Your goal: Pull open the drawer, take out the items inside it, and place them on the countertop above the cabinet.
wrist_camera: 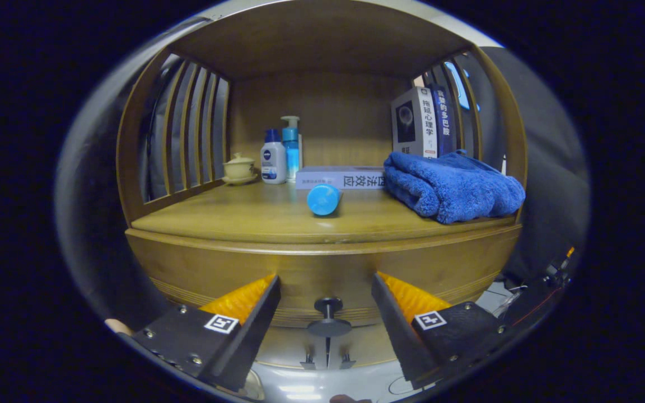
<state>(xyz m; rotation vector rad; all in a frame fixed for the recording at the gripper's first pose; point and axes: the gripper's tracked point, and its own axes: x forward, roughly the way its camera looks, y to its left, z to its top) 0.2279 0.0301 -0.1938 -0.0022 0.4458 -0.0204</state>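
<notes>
The drawer (322,274) is seen shut, its curved wooden front set flush under the near edge of the countertop (244,215). Its dark round knob (328,316) stands out toward the gripper (326,305), with the stem pointing near to far. The knob lies between the two fingers (244,299), which are held wide apart and touch nothing (free room is left on both sides of the knob).

On the countertop, a blue cylinder (323,199) is laid on its side near the middle, its long axis running near to far and its round end turned toward the gripper. Behind it a flat book (339,178) is laid with Chinese characters on its spine. To the right, a folded blue towel (451,187) reaches almost to the near edge. Behind the towel, two upright books (423,123) with Chinese titles are leaned at the right slatted side.

At the far left, a white bottle (273,159) with a dark blue brand mark is placed, touching or just beside a blue pump bottle (291,145). A small lidded cup (239,168) on a saucer is set left of them. The near left part of the countertop is open.
</notes>
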